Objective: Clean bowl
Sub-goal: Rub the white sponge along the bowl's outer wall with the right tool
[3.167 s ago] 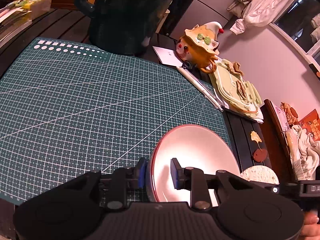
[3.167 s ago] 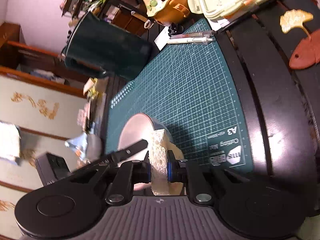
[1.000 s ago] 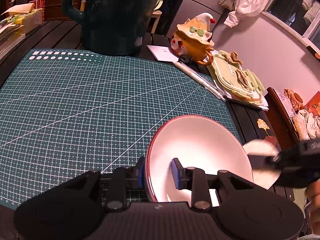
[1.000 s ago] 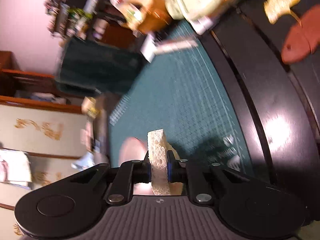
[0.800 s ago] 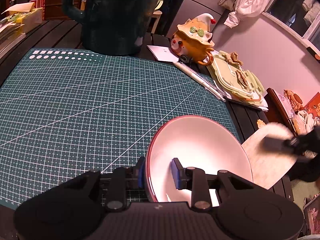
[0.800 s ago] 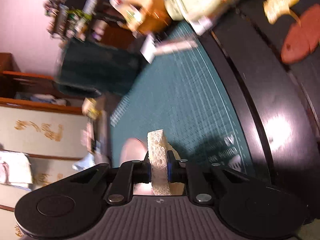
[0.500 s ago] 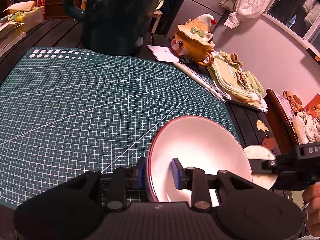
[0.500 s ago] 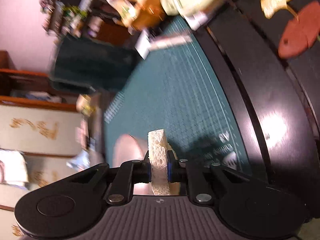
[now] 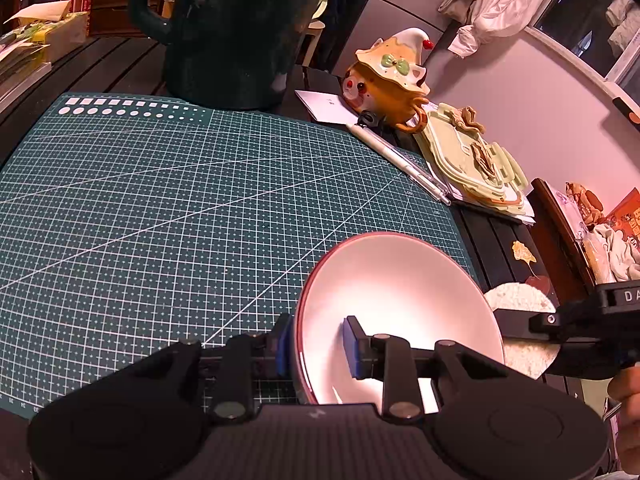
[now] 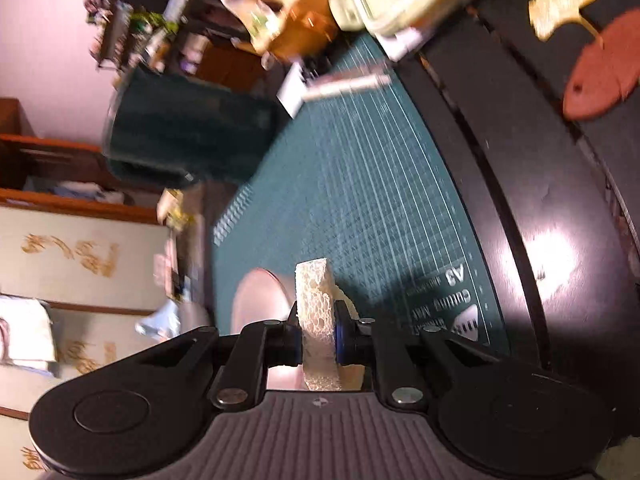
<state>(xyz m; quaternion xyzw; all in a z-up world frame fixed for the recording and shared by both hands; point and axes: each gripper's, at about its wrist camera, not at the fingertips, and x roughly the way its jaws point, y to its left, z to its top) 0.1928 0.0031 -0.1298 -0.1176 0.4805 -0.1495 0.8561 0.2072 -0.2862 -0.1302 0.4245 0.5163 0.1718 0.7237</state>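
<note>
1. The left gripper (image 9: 316, 346) is sitting at the bottom centre of the left wrist view, its two blue pads clamping the near rim of the bowl (image 9: 400, 300) — one pad outside the wall, the other inside.
2. The bowl, white inside with a reddish rim, is tilting up off the green cutting mat (image 9: 180, 208) at the lower right of that view, over the mat's near right corner.
3. The right gripper (image 10: 317, 338) is filling the bottom of the right wrist view, its jaws squeezing a pale, porous sponge (image 10: 316, 320) that is standing on edge between the pads.
4. In the left wrist view that sponge (image 9: 520, 300) is showing just beyond the bowl's right rim at the right edge; whether it is touching the bowl I cannot tell.
5. The right wrist view is blurring heavily; the bowl (image 10: 260, 304) is appearing there as a pinkish disc just left of the sponge, with the mat (image 10: 360, 184) stretching toward the upper centre.
6. On the dark desk (image 9: 496, 240) a big dark green mug (image 9: 228, 40) is standing at the top centre past the mat's far edge — to its right an orange figurine teapot (image 9: 388, 80), a white pen (image 9: 400, 160) along the mat's right edge and a pale green lid (image 9: 472, 160).
</note>
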